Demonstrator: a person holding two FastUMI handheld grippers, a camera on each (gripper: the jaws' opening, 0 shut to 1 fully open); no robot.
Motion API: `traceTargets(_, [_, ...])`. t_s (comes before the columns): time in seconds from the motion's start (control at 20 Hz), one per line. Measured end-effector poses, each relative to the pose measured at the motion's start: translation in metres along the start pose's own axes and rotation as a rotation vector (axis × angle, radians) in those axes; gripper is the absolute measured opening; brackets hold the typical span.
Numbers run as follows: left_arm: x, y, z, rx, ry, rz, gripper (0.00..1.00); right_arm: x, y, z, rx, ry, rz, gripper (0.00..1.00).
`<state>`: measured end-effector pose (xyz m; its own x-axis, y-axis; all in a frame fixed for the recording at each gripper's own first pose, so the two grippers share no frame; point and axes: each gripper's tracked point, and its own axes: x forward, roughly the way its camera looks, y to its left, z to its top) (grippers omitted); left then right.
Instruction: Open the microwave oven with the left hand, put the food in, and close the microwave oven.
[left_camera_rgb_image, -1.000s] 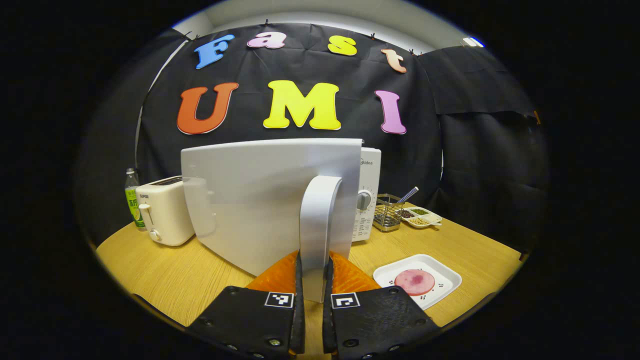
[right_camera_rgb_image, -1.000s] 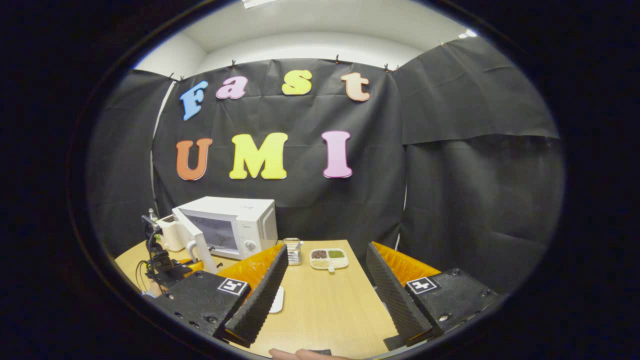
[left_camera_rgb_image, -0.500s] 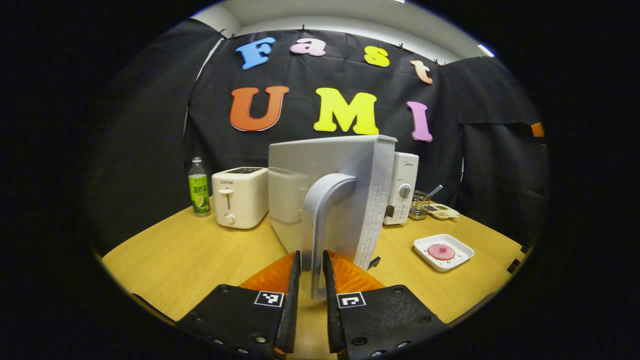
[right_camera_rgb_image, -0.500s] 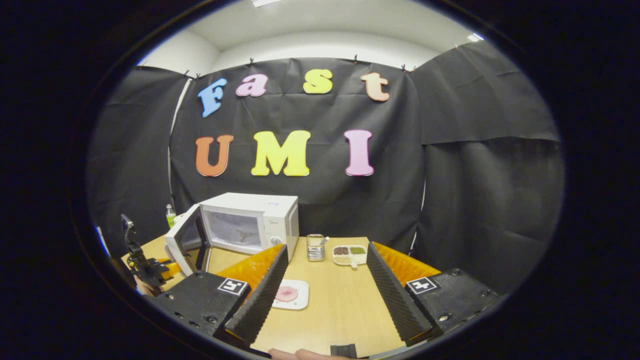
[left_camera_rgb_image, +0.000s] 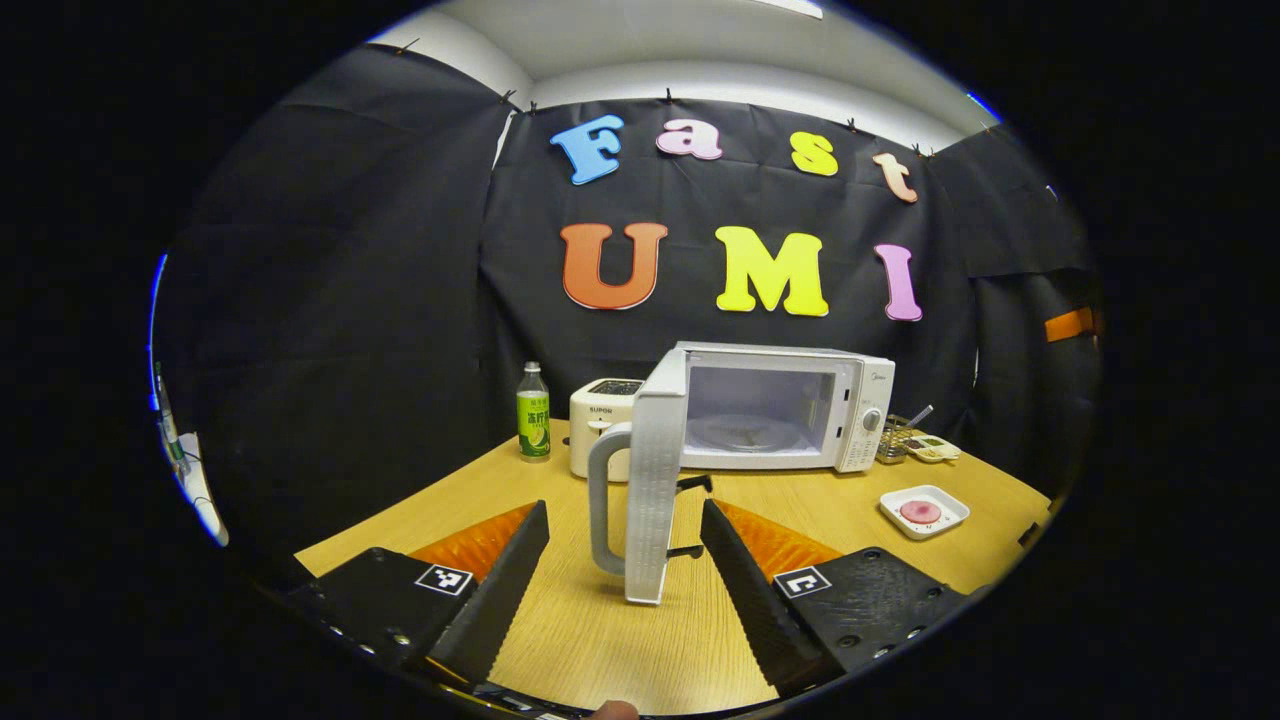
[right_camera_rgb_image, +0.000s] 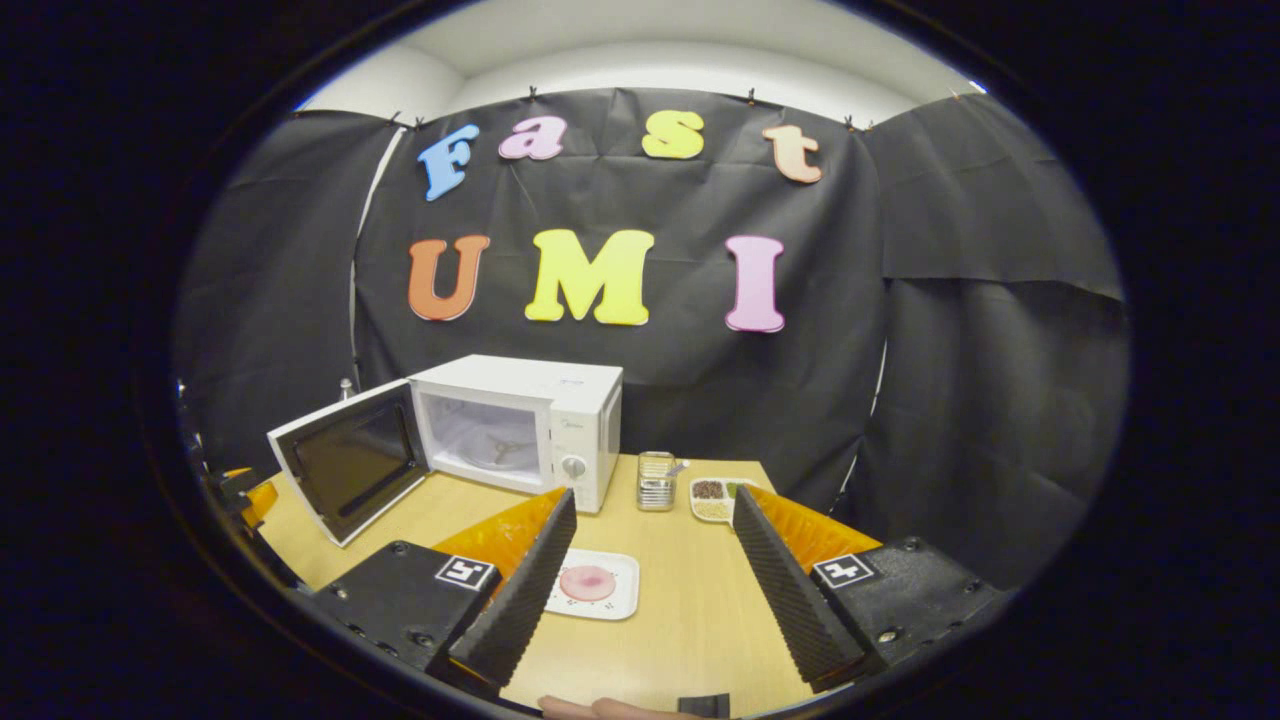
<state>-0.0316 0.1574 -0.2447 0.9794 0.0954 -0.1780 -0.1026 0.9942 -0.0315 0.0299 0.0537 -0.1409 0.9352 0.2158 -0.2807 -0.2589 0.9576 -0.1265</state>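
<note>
Right gripper view: food (right_camera_rgb_image: 587, 582) on plate (right_camera_rgb_image: 620, 604)

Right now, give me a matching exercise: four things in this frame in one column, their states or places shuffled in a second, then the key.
Things:
1. white microwave door
2. round pink food slice
3. left gripper
4. green-labelled bottle

States or places:
A. beside the white toaster
B. swung wide open
C. on the white square plate
D. fingers apart, holding nothing

Pairs: 1-B, 2-C, 3-D, 4-A
</note>
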Motion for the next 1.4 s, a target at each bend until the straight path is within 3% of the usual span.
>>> traceTargets(0.2, [-0.009, -0.013, 0.039, -0.011, -0.020, -0.007, 0.93, 0.040, 0.006, -0.008, 0.010, 0.100, 0.064, 1.00])
traceTargets(0.25, [-0.011, -0.017, 0.051, -0.012, -0.030, -0.011, 0.94, 0.052, 0.002, -0.010, -0.006, 0.122, 0.062, 0.94])
traceTargets(0.3, [-0.010, -0.024, 0.059, -0.007, -0.041, -0.011, 0.93, 0.063, -0.004, -0.014, -0.025, 0.150, 0.053, 1.00])
traceTargets(0.45, [-0.010, -0.040, 0.091, 0.020, -0.077, -0.007, 0.93, 0.096, -0.014, -0.028, -0.056, 0.238, 0.065, 1.00])
traceTargets(0.55, [-0.009, -0.054, 0.108, 0.029, -0.090, -0.009, 0.93, 0.117, -0.019, -0.047, -0.039, 0.314, 0.087, 0.95])
traceTargets(0.6, [-0.009, -0.061, 0.117, 0.031, -0.102, -0.014, 0.93, 0.127, -0.019, -0.059, -0.029, 0.355, 0.102, 1.00])
traceTargets(0.85, [-0.005, -0.104, 0.151, 0.011, -0.145, -0.071, 0.93, 0.166, -0.017, -0.130, 0.075, 0.600, 0.188, 1.00])
traceTargets(1.15, [-0.012, -0.141, 0.171, 0.011, -0.193, -0.117, 0.93, 0.195, -0.004, -0.212, 0.217, 0.864, 0.288, 0.84])
traceTargets(1.2, [-0.012, -0.143, 0.169, 0.011, -0.191, -0.119, 0.93, 0.198, -0.001, -0.223, 0.232, 0.894, 0.305, 0.71])
traceTargets(1.25, [-0.012, -0.145, 0.169, 0.013, -0.186, -0.120, 0.93, 0.199, 0.003, -0.232, 0.245, 0.925, 0.328, 0.78])
traceTargets(1.3, [-0.012, -0.147, 0.168, 0.013, -0.183, -0.122, 0.93, 0.200, 0.008, -0.239, 0.264, 0.951, 0.349, 0.64])
traceTargets(1.35, [-0.014, -0.148, 0.167, 0.012, -0.180, -0.124, 0.93, 0.201, 0.013, -0.245, 0.278, 0.977, 0.368, 0.57])
traceTargets(1.4, [-0.014, -0.149, 0.167, 0.011, -0.181, -0.127, 0.93, 0.200, 0.017, -0.252, 0.287, 1.000, 0.387, 0.64])
